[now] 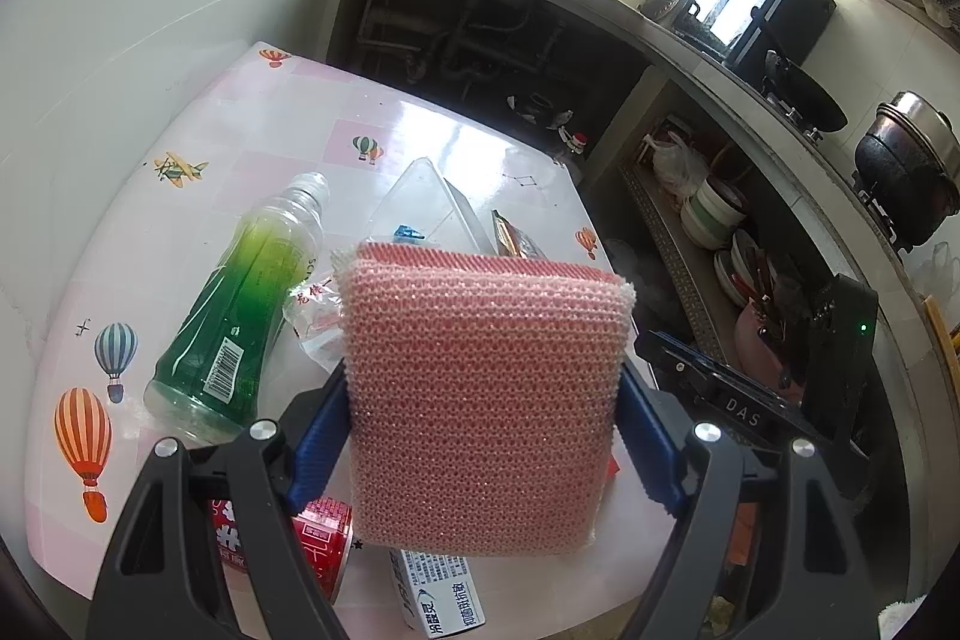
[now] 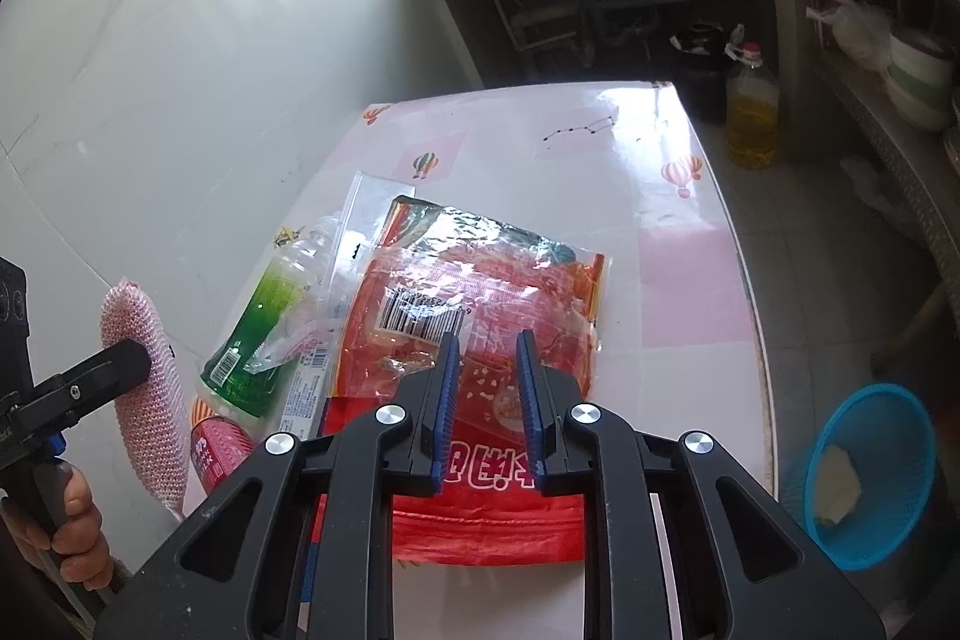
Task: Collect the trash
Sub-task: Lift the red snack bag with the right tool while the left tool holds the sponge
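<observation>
My left gripper [image 1: 483,376] is shut on a pink mesh scrubbing sponge [image 1: 486,400], which hangs between its blue pads above the table. Under and behind it lie a green bottle [image 1: 240,310] on its side, a red can [image 1: 318,544], a white carton [image 1: 438,598] and clear plastic wrappers [image 1: 426,196]. In the right wrist view my right gripper [image 2: 487,340] sits on a crumpled red snack bag [image 2: 480,280]. Its jaws are drawn narrow, with the bag's foil bunched between the pads. The bottle [image 2: 258,334], can [image 2: 219,451] and sponge [image 2: 144,388] lie to its left.
The table [image 2: 660,232] has a pink balloon-print cover and stands against a white tiled wall. A blue basket [image 2: 870,472] holding a pale scrap sits on the floor to the right. An oil bottle [image 2: 753,112] stands by the open cabinets; a hand [image 2: 72,520] grips the left tool.
</observation>
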`<state>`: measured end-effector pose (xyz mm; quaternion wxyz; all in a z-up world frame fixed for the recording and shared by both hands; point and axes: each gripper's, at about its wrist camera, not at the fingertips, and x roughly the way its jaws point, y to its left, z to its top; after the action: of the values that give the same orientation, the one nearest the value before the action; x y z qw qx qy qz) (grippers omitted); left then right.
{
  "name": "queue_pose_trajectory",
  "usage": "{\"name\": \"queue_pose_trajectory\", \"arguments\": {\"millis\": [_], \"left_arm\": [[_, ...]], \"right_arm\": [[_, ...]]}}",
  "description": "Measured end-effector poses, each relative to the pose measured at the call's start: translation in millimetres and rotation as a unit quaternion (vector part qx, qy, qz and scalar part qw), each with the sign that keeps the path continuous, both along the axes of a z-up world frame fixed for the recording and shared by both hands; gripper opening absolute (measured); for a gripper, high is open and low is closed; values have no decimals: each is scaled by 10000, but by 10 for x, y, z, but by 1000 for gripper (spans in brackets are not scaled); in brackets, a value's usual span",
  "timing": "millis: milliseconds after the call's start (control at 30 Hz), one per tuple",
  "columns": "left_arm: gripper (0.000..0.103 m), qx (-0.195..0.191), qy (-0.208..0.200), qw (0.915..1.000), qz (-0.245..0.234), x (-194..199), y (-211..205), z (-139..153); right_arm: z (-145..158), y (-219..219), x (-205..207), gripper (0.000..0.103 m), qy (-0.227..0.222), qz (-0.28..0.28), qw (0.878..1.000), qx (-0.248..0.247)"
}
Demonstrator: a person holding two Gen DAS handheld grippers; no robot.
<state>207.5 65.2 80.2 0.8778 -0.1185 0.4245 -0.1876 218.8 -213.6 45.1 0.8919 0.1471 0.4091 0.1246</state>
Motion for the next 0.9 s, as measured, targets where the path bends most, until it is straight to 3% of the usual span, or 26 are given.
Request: {"name": "queue_pose_trajectory", "arguments": {"millis": [133, 367, 533, 900], "left_arm": [[78, 3, 1, 10000, -43, 11, -47, -4], [78, 4, -7, 9999, -126, 38, -116, -22], [78, 6, 23, 9999, -111, 35, -127, -40], [78, -42, 72, 10000, -15, 42, -45, -50]], "right_arm": [[25, -29, -51, 22, -132, 13, 9998, -117], [30, -39, -190, 46, -547, 80, 9954, -783], [-17, 81, -258, 51, -843, 344, 9878, -1267], [-161, 459, -276, 51, -1055, 1073, 9682, -1997]]}}
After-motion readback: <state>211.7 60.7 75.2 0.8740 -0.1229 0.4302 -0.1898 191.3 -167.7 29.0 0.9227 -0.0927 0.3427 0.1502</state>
